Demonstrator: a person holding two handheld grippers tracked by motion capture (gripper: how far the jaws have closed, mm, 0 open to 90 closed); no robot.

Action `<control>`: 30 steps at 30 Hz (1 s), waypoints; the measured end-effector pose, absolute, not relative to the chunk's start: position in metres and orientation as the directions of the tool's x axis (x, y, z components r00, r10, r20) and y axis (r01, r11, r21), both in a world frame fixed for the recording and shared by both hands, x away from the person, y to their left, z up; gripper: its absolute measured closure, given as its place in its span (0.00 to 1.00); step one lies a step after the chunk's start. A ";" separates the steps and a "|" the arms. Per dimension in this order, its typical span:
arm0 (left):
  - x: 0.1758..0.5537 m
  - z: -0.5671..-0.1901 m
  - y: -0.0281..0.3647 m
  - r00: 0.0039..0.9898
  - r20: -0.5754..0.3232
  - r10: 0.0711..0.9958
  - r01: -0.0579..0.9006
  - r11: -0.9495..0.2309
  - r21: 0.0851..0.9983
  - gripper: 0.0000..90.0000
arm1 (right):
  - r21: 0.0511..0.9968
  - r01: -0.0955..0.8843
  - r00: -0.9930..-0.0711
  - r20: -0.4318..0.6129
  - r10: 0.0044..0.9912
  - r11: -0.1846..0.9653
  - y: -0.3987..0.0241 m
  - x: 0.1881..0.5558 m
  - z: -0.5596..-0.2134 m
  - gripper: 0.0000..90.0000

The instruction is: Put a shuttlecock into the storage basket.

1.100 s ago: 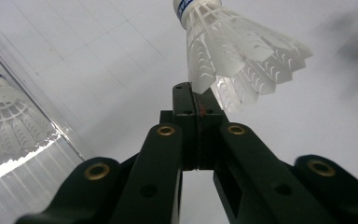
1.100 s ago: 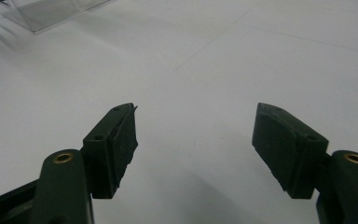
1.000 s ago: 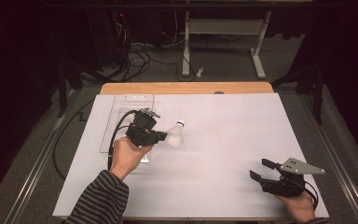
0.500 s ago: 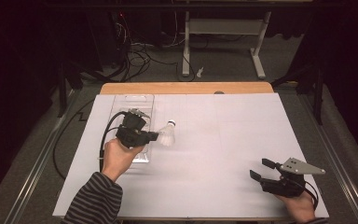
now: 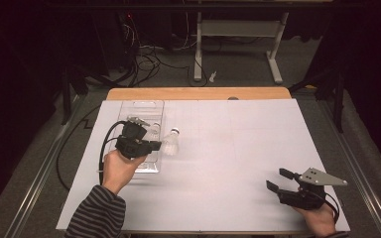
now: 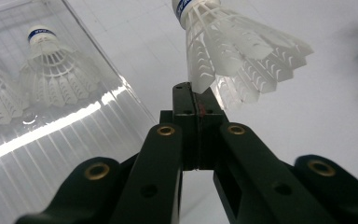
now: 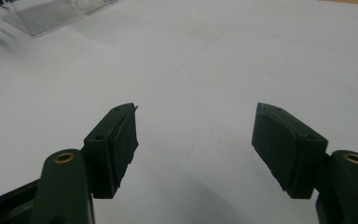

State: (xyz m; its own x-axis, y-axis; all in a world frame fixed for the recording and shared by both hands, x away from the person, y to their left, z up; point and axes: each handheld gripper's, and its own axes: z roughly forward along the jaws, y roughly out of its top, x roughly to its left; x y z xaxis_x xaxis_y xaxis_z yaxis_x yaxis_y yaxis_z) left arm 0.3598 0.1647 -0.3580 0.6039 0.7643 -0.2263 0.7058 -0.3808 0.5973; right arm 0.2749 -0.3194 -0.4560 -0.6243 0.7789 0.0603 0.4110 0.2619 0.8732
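Shuttlecock [image 6: 233,51] pinched beside clear tray [image 6: 70,140] holding two shuttlecocks [image 6: 51,65].

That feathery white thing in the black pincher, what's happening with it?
A person is holding a shuttlecock by the edge of its feathers in the shut left gripper, just beside a clear plastic tray on the white table. Two more shuttlecocks lie in that tray. The right gripper rests open and holds nothing, low near the table's front right corner.
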 end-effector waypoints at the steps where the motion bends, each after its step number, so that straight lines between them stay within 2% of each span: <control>1: 0.360 -0.359 0.166 0.601 -0.228 0.766 0.708 -0.377 0.597 1.00 | 0.873 0.411 -0.625 0.060 0.778 0.263 -0.319 0.275 -0.456 0.35; 22: 0.361 -0.368 0.195 0.523 -0.227 0.822 0.755 -0.323 0.570 1.00 | 0.878 0.404 -0.626 0.059 0.778 0.258 -0.320 0.274 -0.455 0.35; 30: 0.365 -0.371 0.207 0.481 -0.193 0.856 0.774 -0.311 0.551 1.00 | 0.877 0.406 -0.626 0.061 0.777 0.258 -0.320 0.275 -0.456 0.35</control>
State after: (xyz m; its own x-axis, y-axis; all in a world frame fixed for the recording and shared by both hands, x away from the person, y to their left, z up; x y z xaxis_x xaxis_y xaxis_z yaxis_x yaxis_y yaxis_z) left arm 0.3647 0.2067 -0.3715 0.4806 0.8556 -0.1926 0.7742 -0.3107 0.5514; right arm 0.2747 -0.3195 -0.4555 -0.6263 0.7772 0.0611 0.4059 0.2582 0.8767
